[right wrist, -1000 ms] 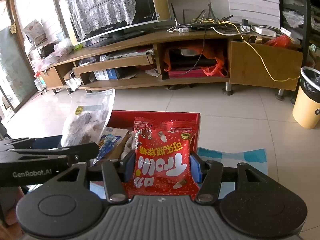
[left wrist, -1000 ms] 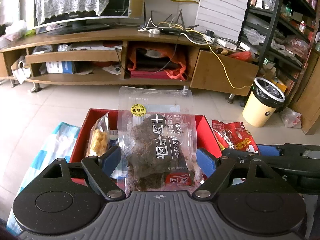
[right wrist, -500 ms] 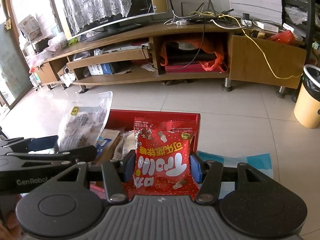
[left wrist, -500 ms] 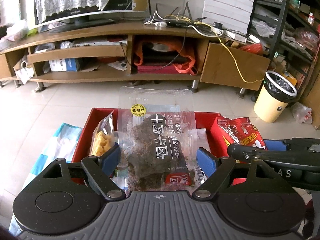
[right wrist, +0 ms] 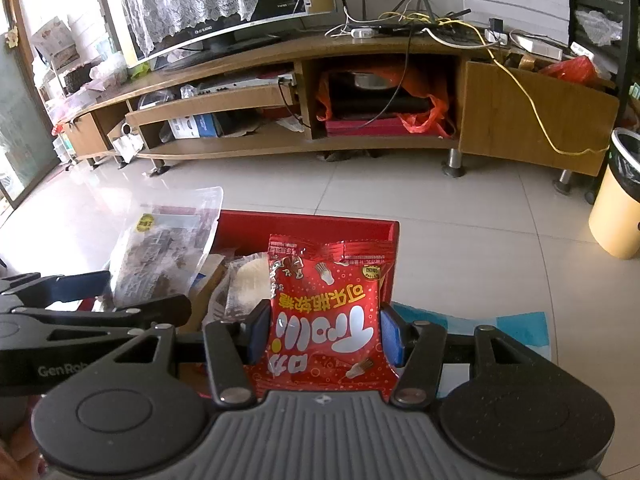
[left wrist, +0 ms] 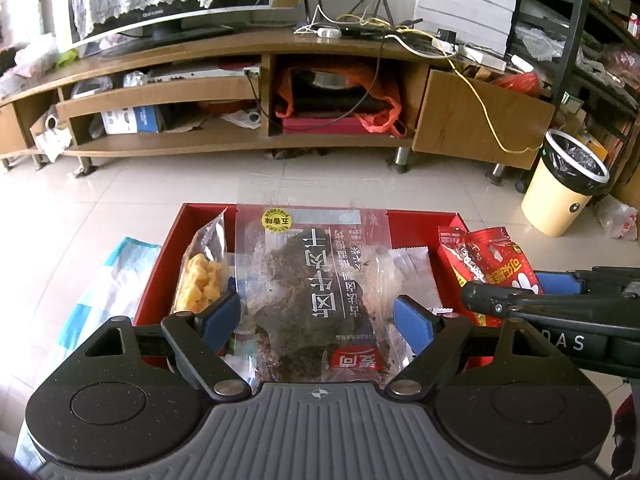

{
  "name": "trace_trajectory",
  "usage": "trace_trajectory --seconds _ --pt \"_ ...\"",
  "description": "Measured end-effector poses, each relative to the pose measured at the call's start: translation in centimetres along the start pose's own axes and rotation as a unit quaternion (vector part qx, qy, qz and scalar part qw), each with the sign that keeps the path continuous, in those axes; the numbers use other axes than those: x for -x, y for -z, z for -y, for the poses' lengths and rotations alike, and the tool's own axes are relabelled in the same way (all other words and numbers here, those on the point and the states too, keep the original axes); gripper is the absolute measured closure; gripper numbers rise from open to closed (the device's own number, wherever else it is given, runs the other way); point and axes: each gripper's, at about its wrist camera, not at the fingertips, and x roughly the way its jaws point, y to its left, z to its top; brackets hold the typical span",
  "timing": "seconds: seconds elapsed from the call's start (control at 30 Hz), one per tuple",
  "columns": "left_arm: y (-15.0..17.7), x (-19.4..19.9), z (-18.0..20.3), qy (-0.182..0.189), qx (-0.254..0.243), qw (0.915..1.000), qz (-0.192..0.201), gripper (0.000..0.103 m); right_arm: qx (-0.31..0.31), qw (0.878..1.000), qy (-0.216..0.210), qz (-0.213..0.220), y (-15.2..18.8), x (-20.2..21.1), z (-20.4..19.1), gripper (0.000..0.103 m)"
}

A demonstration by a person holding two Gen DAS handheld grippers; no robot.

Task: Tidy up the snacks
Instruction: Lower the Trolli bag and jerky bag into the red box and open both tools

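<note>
The red box sat open on the tiled floor in front of me, the biggest thing in play, its far wall bright red and its inside crowded with packets. Over its middle I had the clear jerky bag standing upright in my left gripper: transparent film, dark shredded meat inside, white characters running down the front, a round yellow sticker near the top and a red label at the bottom. The blue pads pressed its two side edges, so that tong was clenched on the bag. Next down in size, the red gummy packet stood in my right gripper, glossy red, big white lettering upside down to me, a serrated top edge, held upright above the box's right-hand side. Those pads squeezed its flanks, clamped tight. Smaller still, a clear pouch of yellow puffs leaned inside the box against its left wall, and a pale wrapped biscuit pack lay in the box between my two tongs.
</note>
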Motion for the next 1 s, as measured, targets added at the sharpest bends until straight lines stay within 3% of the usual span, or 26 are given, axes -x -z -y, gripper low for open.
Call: trace_trajectory --seconds 0.63,1.0 --pt "0.1 -0.2 -0.3 -0.020 0.003 0.9998 -0.009 0.009 0.005 1.000 0.010 -0.005 0.0 -0.9 -0.1 0.048" --pt "-0.2 2.5 -0.2 -0.036 -0.002 0.9991 0.023 0.006 -0.001 1.000 0.013 0.006 0.1 0.8 0.1 0.042"
